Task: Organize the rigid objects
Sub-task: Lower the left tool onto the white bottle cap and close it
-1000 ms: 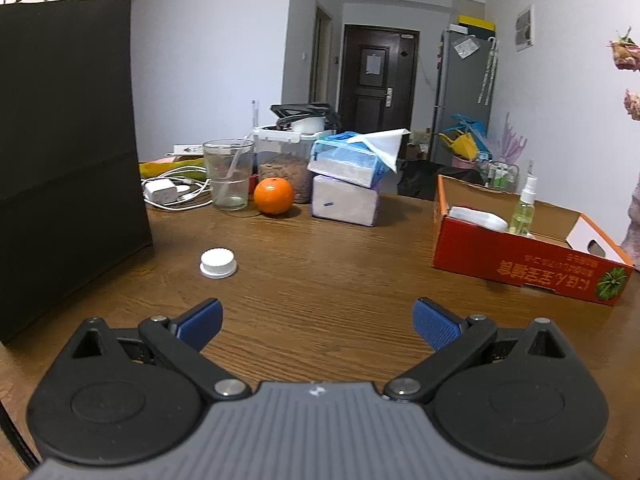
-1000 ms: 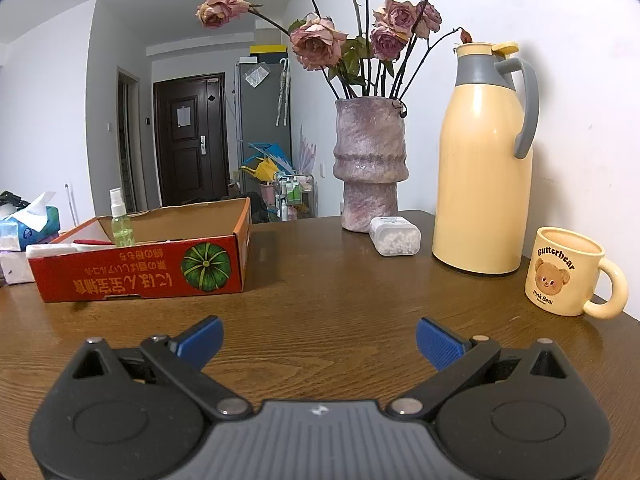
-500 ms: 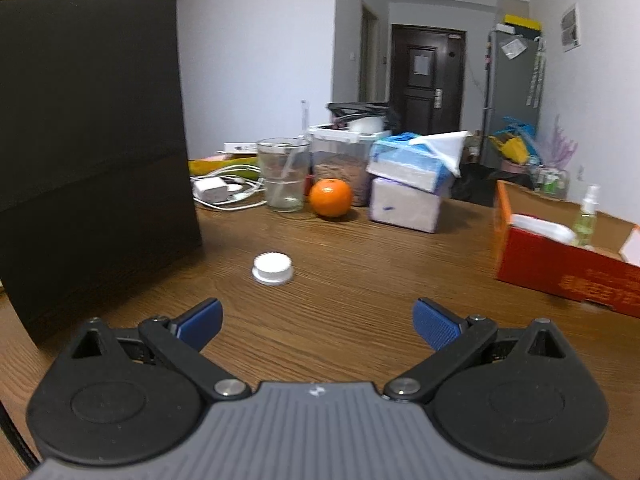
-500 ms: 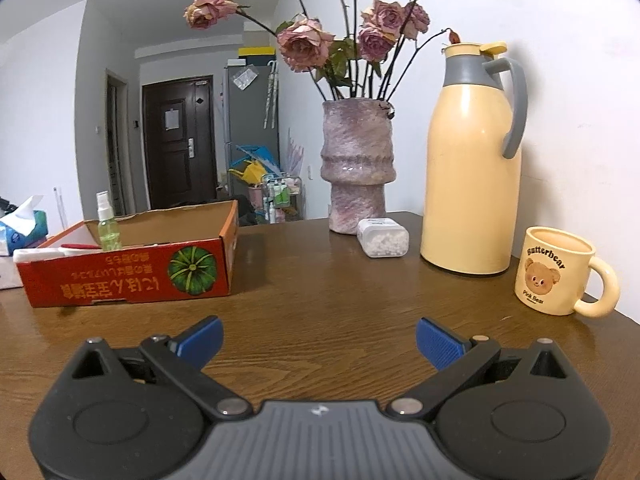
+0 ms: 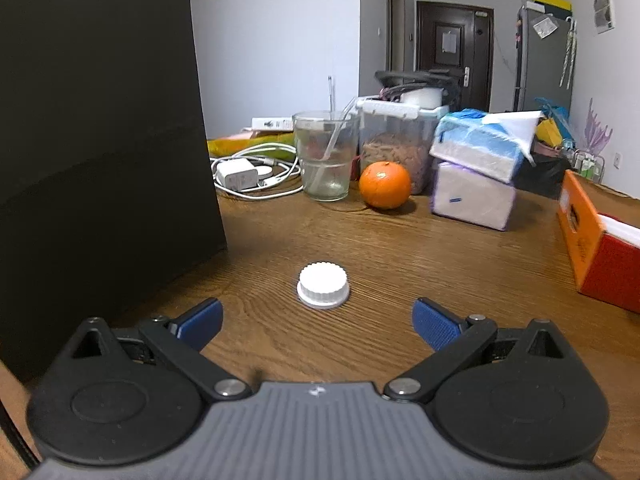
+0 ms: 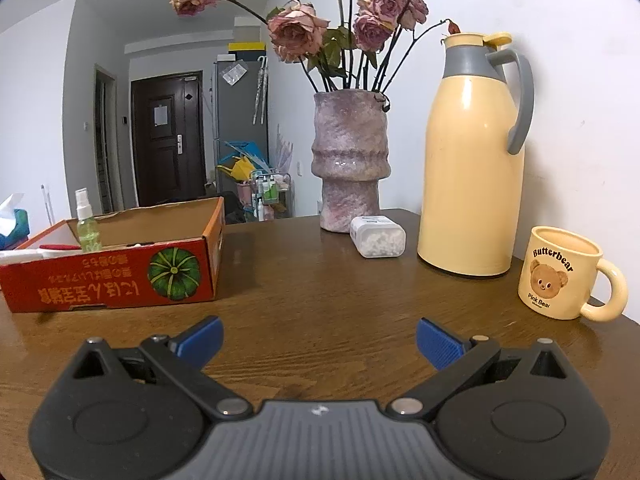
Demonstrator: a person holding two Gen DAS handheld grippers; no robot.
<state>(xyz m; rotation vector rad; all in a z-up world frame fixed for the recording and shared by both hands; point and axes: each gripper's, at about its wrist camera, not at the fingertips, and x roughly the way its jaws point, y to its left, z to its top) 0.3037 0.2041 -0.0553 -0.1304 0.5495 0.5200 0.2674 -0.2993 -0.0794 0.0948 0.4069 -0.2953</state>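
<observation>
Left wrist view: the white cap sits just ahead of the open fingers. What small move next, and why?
Probably ease the left gripper forward and down until its fingers straddle the white cap, then close. The cap lies flat on the wooden table, centred between the open jaws but beyond the tips, untouched.

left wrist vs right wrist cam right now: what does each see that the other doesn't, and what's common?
Left wrist only: white cap just ahead of the open left gripper, black bag, orange, glass, charger.
Right wrist only: vase, yellow thermos, bear mug, small white container, open right gripper.
Both: red cardboard box, wooden table, dark door.
</observation>
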